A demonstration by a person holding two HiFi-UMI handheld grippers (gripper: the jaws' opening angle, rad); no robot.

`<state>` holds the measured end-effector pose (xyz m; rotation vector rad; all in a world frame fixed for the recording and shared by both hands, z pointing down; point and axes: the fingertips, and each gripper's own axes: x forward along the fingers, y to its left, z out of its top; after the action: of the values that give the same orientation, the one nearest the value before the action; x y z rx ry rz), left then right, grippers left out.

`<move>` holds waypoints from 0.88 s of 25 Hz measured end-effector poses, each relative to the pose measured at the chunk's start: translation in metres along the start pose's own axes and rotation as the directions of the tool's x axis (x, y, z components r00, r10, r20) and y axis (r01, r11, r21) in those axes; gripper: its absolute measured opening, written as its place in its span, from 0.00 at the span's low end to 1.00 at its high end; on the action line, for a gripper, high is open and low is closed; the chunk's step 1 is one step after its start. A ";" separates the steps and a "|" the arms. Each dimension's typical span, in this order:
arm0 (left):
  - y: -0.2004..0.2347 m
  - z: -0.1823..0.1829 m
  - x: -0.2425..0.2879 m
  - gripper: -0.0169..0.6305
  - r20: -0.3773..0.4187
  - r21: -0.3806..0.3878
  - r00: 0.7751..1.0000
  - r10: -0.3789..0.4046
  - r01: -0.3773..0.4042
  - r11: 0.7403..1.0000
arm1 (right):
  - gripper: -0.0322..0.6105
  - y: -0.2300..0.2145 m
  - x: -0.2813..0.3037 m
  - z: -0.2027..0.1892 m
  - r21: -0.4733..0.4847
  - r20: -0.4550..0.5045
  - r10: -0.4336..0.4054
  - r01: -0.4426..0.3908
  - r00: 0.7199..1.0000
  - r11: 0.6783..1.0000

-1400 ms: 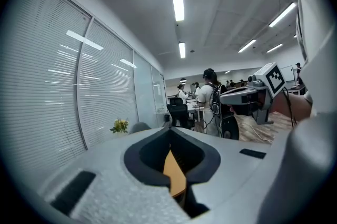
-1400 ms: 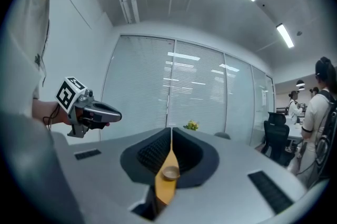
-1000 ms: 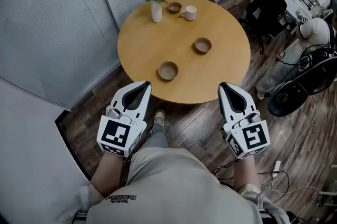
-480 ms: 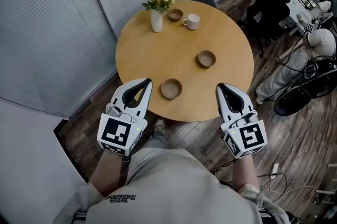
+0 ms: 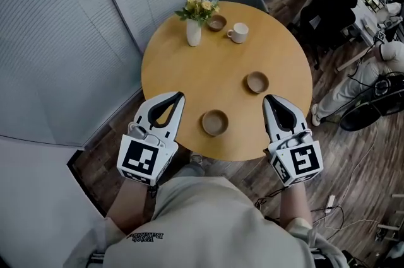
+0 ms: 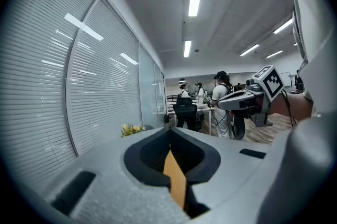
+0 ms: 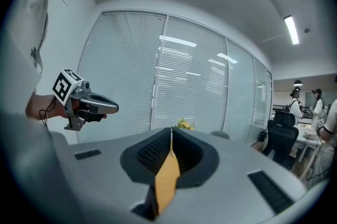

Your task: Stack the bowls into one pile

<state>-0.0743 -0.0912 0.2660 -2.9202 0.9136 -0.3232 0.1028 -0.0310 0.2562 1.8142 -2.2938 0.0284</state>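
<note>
Where they lie, apart on the table (image 5: 183, 77): near bowl (image 5: 215, 122) by the front edge, mid bowl (image 5: 257, 82) right of centre, far bowl (image 5: 216, 23) between vase (image 5: 194, 33) and cup (image 5: 239, 32).
Left gripper (image 5: 178, 95): jaws together, empty.
Right gripper (image 5: 269, 98): jaws together, empty.

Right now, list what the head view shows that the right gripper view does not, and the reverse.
Only the head view: three separate bowls, the near bowl, the middle bowl and the far bowl, plus the mug, all on the round table. Only the right gripper view: the ceiling lights. Both: the flowers, the blinds, the left hand-held gripper, and the right hand-held gripper, shut and empty.
</note>
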 end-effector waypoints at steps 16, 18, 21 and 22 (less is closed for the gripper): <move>0.058 -0.013 0.044 0.06 -0.006 -0.037 0.998 -0.065 0.065 0.997 | 0.10 -0.014 0.073 0.006 -0.007 -0.043 -0.054 0.054 0.998 0.999; 0.060 -0.014 0.046 0.06 -0.007 -0.046 0.998 -0.065 0.064 0.997 | 0.10 -0.015 0.077 0.005 -0.008 -0.048 -0.052 0.052 0.997 0.999; 0.064 -0.018 0.049 0.06 -0.011 -0.053 0.998 -0.063 0.062 0.997 | 0.10 -0.016 0.084 0.003 -0.011 -0.055 -0.050 0.049 0.997 0.999; 0.064 -0.019 0.050 0.06 -0.012 -0.049 0.998 -0.063 0.062 0.997 | 0.10 -0.017 0.085 0.003 -0.012 -0.058 -0.049 0.048 0.997 0.999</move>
<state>-0.0745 -0.1725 0.2859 -2.9997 0.8454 -0.3286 0.1007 -0.1171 0.2667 1.8388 -2.2057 0.0601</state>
